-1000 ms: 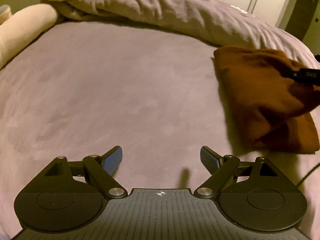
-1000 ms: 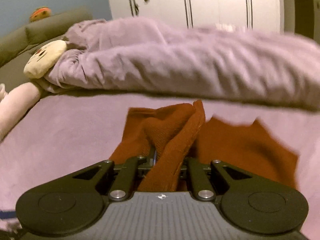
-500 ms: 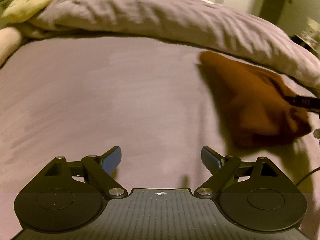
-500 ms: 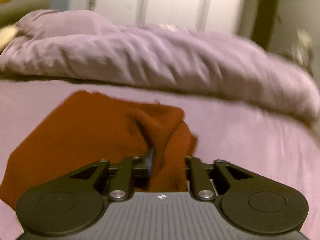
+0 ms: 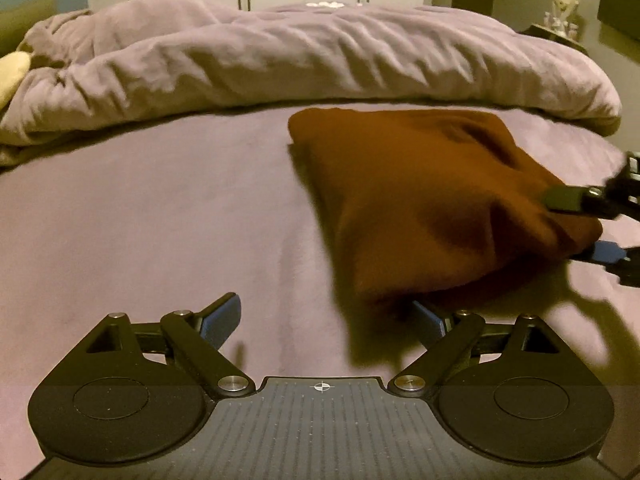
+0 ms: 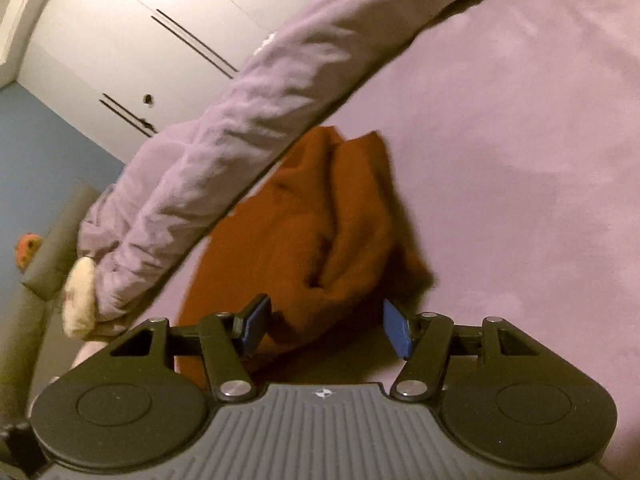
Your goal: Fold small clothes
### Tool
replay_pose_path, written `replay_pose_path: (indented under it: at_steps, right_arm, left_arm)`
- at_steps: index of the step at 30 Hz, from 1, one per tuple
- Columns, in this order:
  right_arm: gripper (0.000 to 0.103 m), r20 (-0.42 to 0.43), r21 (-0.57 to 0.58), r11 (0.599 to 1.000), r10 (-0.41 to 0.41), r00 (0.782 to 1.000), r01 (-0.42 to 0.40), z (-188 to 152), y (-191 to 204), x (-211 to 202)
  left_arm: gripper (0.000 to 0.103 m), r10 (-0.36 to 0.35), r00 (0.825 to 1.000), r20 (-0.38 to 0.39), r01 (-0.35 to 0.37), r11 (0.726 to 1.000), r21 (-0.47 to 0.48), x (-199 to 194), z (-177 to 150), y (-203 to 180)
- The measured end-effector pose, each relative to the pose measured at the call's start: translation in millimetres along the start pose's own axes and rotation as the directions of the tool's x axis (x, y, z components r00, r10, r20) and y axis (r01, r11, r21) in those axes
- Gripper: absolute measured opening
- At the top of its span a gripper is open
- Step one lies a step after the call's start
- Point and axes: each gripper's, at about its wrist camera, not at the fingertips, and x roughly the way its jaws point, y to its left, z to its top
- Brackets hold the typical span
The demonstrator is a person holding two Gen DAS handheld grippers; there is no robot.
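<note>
Soft, limp cloth (image 5: 420, 200), folded, in front of the duvet (image 5: 304, 56).
Right gripper (image 6: 326, 326) opening, cloth between jaws unpinched; left gripper (image 5: 332, 316) wide, empty; grasp at a corner.

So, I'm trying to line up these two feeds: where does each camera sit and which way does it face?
Left wrist: on the left gripper, low over the purple bed, facing the duvet and wardrobe; its open fingers show, plus the right gripper's tips at the right edge.
Right wrist: on the right gripper, rolled sideways, facing the brown garment; its jaws are opening, cloth between them.
Shared: garment, duvet, bed, wardrobe.
</note>
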Motion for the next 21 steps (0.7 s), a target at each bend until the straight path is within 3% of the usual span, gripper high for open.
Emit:
replay_pose_path:
  at_steps: [2,4,6,8,11,14,17,18,19,20,21]
  right_arm:
    - [0.057,0.009,-0.030,1.000,-0.005,1.000,0.005,2.9,8.8,11.4]
    - [0.027,0.005,-0.050,0.998,-0.026,1.000,0.026,5.5,13.2,24.9]
    - [0.022,0.002,-0.076,0.996,-0.051,0.999,0.051,8.5,14.6,29.6]
    - [0.021,0.052,-0.162,0.983,-0.078,0.996,0.086,7.9,24.4,19.3]
    - [0.020,0.180,-0.288,0.948,-0.085,0.980,0.135,4.9,41.6,0.3]
    - [0.020,0.257,-0.411,0.877,-0.150,0.955,0.249,-5.3,47.0,3.2]
    - [0.024,0.176,-0.446,0.844,-0.245,0.953,0.299,-14.0,26.4,27.4]
    - [0.028,0.181,-0.453,0.841,-0.240,0.954,0.297,-16.2,22.3,26.7]
    - [0.037,0.200,-0.465,0.825,-0.255,0.946,0.321,-16.7,24.5,21.8]
    - [0.058,0.213,-0.461,0.815,-0.283,0.935,0.351,-14.4,26.4,17.2]
    - [0.067,0.222,-0.448,0.816,-0.294,0.930,0.365,-12.2,26.1,12.4]
  left_arm:
    - [0.091,0.007,1.000,0.001,-0.007,1.000,-0.003,5.0,2.7,-3.4]
    - [0.082,0.010,1.000,-0.011,-0.011,1.000,-0.006,11.7,4.9,-4.8]
    - [0.071,0.000,1.000,-0.023,0.000,1.000,-0.016,14.2,6.5,-3.3]
    - [0.056,-0.022,0.999,-0.025,0.021,0.999,-0.030,13.0,7.9,-1.9]
    - [0.054,-0.016,1.000,-0.022,0.015,0.999,-0.031,12.0,5.8,-4.6]
    - [0.058,-0.011,0.999,-0.040,0.010,1.000,-0.026,13.9,2.5,-4.1]
    - [0.067,-0.014,0.997,-0.082,0.011,1.000,-0.027,15.0,2.3,-0.3]
    - [0.069,-0.010,0.996,-0.084,0.008,1.000,-0.022,13.2,2.6,0.9]
    - [0.076,-0.002,0.996,-0.089,0.000,1.000,-0.014,10.2,3.0,2.6]
    - [0.080,0.004,0.995,-0.095,-0.005,1.000,-0.008,7.2,3.3,4.0]
    - [0.080,0.007,0.995,-0.095,-0.007,1.000,-0.005,3.5,3.4,5.6]
